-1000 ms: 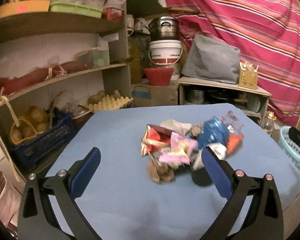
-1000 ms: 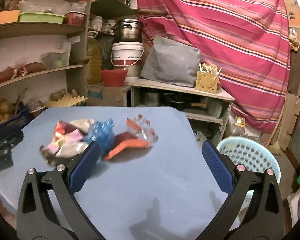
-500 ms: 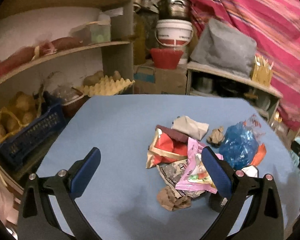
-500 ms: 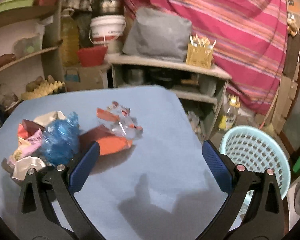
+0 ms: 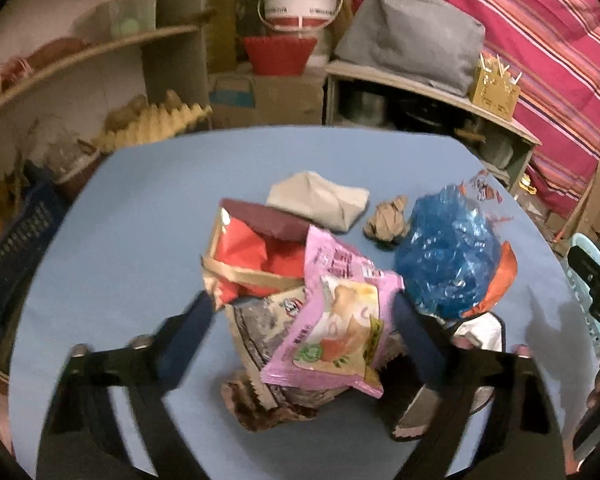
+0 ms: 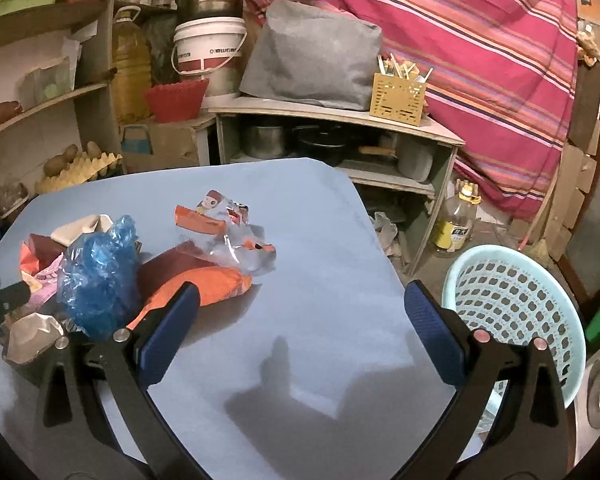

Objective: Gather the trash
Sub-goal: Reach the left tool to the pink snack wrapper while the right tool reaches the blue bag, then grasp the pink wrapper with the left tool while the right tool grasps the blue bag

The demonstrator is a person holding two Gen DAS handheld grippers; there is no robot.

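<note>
The left gripper [image 5: 300, 316] is closing around the pink wrapper [image 5: 336, 320], pads not yet pressing, while the right gripper [image 6: 302, 312] gapes empty, basket [image 6: 512, 304] at three o'clock.

Pink wrapper [image 5: 336, 320], crumpled blue bag [image 6: 98, 280], orange packet [image 6: 204, 286]; pale blue table [image 6: 320, 240]; mint perforated basket [image 6: 512, 304]

One blue table [image 6: 300, 240] is seen, one pale basket [image 6: 516, 312] beside it, one blue crumpled bag [image 5: 448, 256] on it, one pink wrapper [image 5: 340, 320], one white bucket [image 6: 208, 48] behind it, two grippers counted.
</note>
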